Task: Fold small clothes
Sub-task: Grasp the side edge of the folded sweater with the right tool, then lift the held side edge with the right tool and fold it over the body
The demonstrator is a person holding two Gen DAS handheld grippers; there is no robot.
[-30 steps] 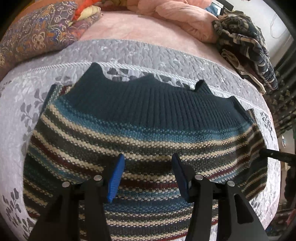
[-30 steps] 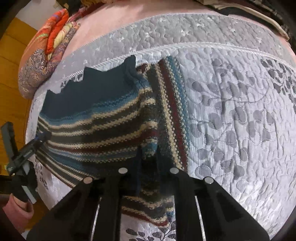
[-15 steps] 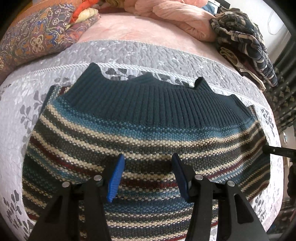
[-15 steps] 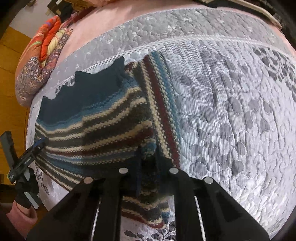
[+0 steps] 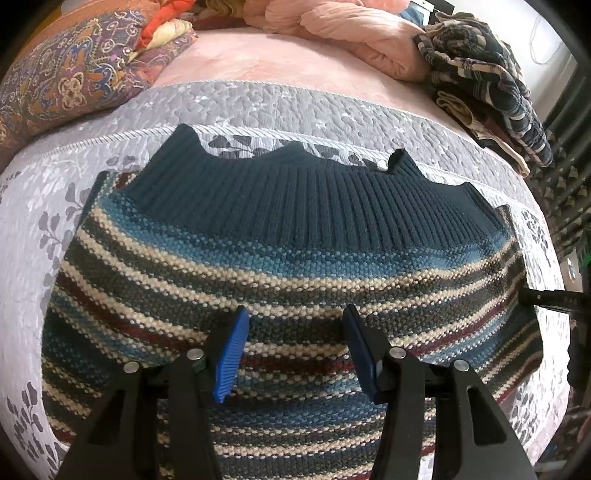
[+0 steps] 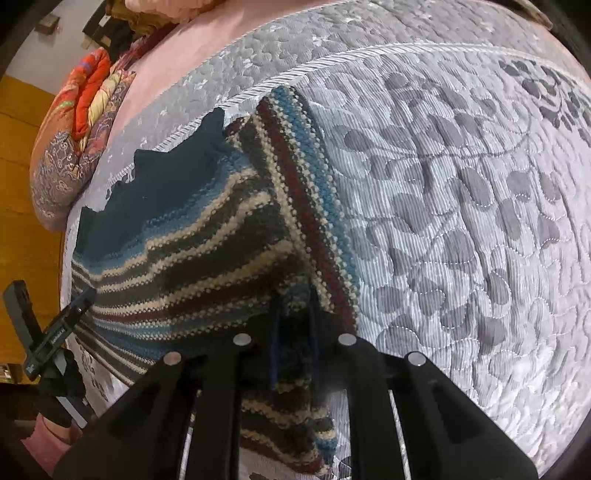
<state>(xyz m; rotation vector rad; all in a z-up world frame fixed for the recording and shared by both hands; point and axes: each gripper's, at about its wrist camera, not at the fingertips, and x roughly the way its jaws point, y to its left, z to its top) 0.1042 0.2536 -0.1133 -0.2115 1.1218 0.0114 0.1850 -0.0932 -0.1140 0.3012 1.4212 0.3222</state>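
Lying on the bed's grey quilt (image 5: 258, 107), one striped sweater (image 5: 280, 280) spread flat with its dark ribbed hem at the far side; thick soft knit, probably limp and a bit heavy, so best taken by a folded edge or corner, not the middle. Left gripper (image 5: 295, 347) hovers over the stripes with jaws apart and empty; right gripper (image 6: 293, 347) has jaws clamped on the sweater's right edge, lifting a fold of it. Count: one sweater, two grippers, one patterned pillow (image 5: 70, 74), one plaid pile (image 5: 487, 85) and one pink blanket (image 5: 351, 33) beyond.
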